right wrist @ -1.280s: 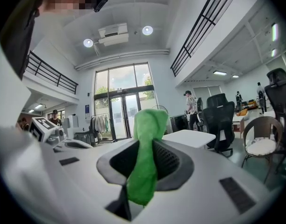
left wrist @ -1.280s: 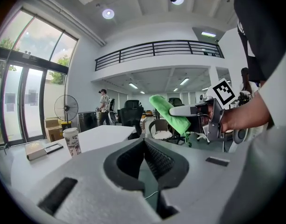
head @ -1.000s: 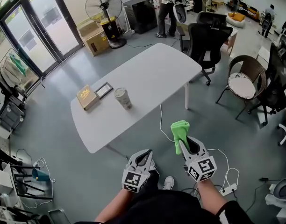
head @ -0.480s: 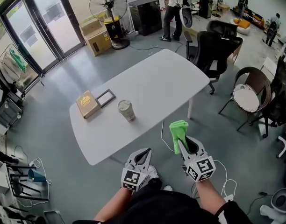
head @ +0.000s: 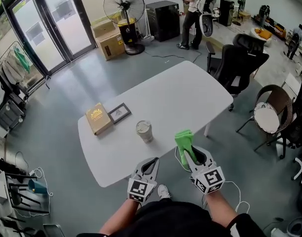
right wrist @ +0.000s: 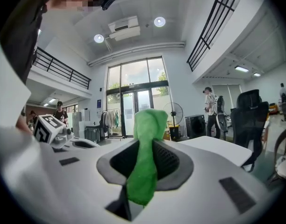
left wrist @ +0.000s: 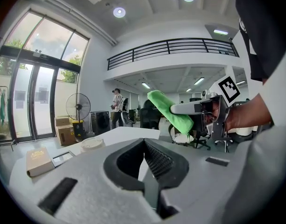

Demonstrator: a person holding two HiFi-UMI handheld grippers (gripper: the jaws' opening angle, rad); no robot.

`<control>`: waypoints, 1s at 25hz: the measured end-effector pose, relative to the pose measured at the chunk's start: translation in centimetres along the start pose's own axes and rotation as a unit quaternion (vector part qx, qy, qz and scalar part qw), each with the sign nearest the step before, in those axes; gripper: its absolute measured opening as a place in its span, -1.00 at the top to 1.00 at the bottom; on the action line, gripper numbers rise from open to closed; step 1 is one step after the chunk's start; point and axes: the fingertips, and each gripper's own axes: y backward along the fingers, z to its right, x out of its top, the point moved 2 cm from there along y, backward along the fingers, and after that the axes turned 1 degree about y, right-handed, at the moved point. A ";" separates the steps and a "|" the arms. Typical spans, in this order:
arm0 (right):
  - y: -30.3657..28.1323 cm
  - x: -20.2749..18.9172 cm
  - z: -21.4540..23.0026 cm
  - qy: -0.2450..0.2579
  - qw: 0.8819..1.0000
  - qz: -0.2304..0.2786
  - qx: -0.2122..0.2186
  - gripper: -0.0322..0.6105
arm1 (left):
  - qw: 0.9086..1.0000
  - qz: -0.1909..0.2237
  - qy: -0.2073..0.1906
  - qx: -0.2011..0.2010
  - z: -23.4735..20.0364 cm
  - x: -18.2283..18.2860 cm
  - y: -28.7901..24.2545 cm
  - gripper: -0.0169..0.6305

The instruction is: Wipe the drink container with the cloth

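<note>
Closing on cup, cloth in hand.
Gripping green cloth (head: 184, 139) in right gripper (head: 192, 154), clamped on its lower part, with the free end standing up past the tips. Holding left gripper (head: 150, 163) closed on nothing, just to the left. Not yet touching cup (head: 144, 131), which stands upright ahead and left of the right gripper, straight ahead of the left, near the close edge of table (head: 190, 95). To wipe well, by judgement: open left and steady the cup first, as it looks tall and apt to tip or slide. Then lay the loose cloth end flat on the side wall and sweep round with light pressure, keeping off the lid. Capped with pale lid, so cannot tell contents; best treated as full. Further left beyond cup: box (head: 96, 118) and small frame (head: 120, 112), well apart from both grippers.
</note>
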 end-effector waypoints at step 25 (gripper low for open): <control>-13.8 0.7 3.5 -0.049 0.982 -0.058 0.173 0.60 | 0.993 -0.001 0.016 0.117 -8.8 1.4 -5.6 0.92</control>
